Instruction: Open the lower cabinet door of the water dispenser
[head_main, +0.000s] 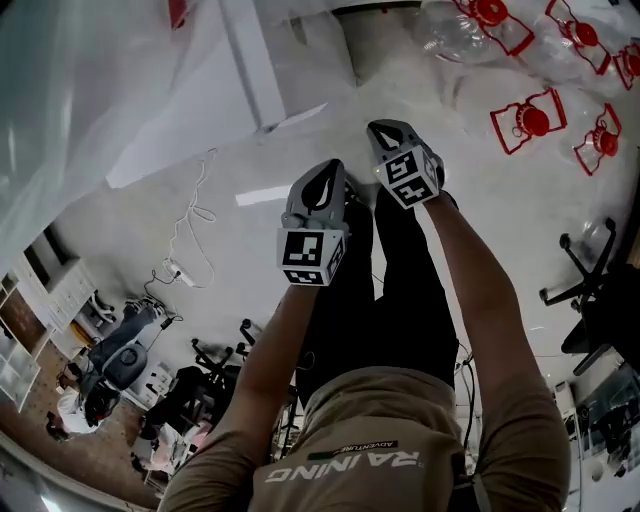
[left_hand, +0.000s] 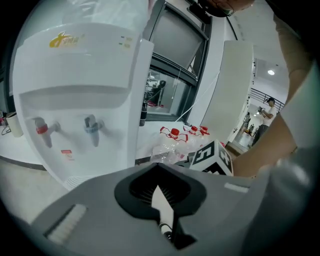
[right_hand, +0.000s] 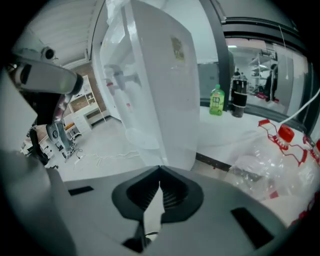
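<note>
Work not yet begun: left gripper (head_main: 322, 186) and right gripper (head_main: 393, 136), both closed and empty, hang near the dispenser (left_hand: 80, 100), touching nothing. Its lower door is out of view, so opening it appears entirely ahead.

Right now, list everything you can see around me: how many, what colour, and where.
water dispenser: one, white, just ahead of both claws
red tap: one, red, dispenser front
grey tap: one, grey, beside the red tap
plastic bottles: several, clear with red caps, on the floor right of the dispenser
green bottle: one, green, on the white ledge
flask: one, dark, beside the green bottle
cable: one, white, on the floor
left claw: grey, shut, empty
right claw: grey, shut, empty
</note>
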